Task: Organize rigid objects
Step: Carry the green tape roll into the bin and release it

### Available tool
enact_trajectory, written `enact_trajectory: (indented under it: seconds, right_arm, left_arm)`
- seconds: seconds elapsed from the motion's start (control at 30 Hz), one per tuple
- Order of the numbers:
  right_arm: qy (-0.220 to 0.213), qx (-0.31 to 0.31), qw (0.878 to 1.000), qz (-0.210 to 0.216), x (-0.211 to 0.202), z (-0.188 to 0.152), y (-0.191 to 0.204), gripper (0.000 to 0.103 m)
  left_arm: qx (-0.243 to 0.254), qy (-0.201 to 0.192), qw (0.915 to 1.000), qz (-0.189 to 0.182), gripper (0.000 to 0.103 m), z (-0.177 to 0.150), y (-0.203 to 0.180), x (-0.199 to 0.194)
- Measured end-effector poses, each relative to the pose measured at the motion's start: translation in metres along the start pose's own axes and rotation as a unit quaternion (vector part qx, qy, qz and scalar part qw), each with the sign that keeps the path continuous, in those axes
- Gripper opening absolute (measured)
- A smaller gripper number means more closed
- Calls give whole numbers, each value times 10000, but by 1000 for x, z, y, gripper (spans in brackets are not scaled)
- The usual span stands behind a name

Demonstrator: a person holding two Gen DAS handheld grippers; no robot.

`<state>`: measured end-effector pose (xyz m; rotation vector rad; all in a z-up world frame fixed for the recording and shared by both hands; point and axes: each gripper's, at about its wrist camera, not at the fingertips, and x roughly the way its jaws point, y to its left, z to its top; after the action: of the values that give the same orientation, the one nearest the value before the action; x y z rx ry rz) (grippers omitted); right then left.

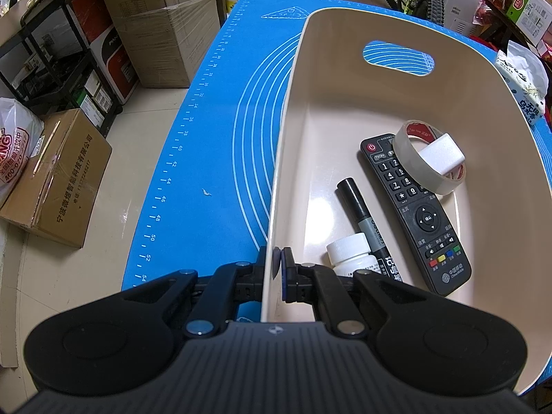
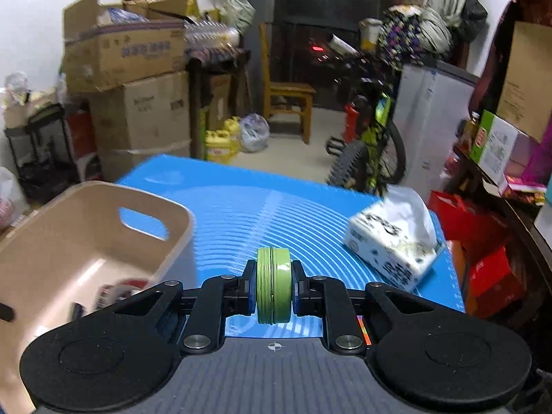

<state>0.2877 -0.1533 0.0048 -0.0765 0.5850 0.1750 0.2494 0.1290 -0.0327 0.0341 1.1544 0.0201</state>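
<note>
A beige plastic bin [image 1: 296, 110] stands on the blue mat [image 1: 207, 145]. Inside lie a black remote [image 1: 417, 214], a black marker [image 1: 365, 220], a white pill bottle [image 1: 352, 253], a clear tape roll [image 1: 426, 158] and a small white block [image 1: 443, 151]. My left gripper [image 1: 277, 265] is shut on the bin's near left wall, one finger inside and one outside. My right gripper [image 2: 274, 286] is shut on a round green tin [image 2: 273, 284], held on edge above the mat, right of the bin [image 2: 86, 241].
A tissue box [image 2: 393, 245] lies on the mat's right side and shows at the left wrist view's right edge [image 1: 524, 79]. Cardboard boxes [image 1: 162, 24], a black rack [image 1: 51, 62], yellow jugs [image 2: 220, 141], a bicycle [image 2: 372, 145] and a wooden chair [image 2: 286, 96] surround the table.
</note>
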Motion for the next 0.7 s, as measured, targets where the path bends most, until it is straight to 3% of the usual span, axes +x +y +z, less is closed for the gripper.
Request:
enact_trajectory:
  seconds: [0.33, 0.53, 0.7]
  right_arm:
    - [-162, -220, 9973, 684, -17, 21, 49, 30]
    - [184, -507, 9938, 974, 1, 15, 88, 30]
    - [723, -786, 9874, 1165, 22, 4, 115, 30]
  left_arm:
    - [0, 0, 10000, 0, 8, 0, 0, 0]
    - [-1, 0, 10000, -2, 8, 0, 0, 0]
    - [2, 2, 10000, -1, 8, 0, 0, 0]
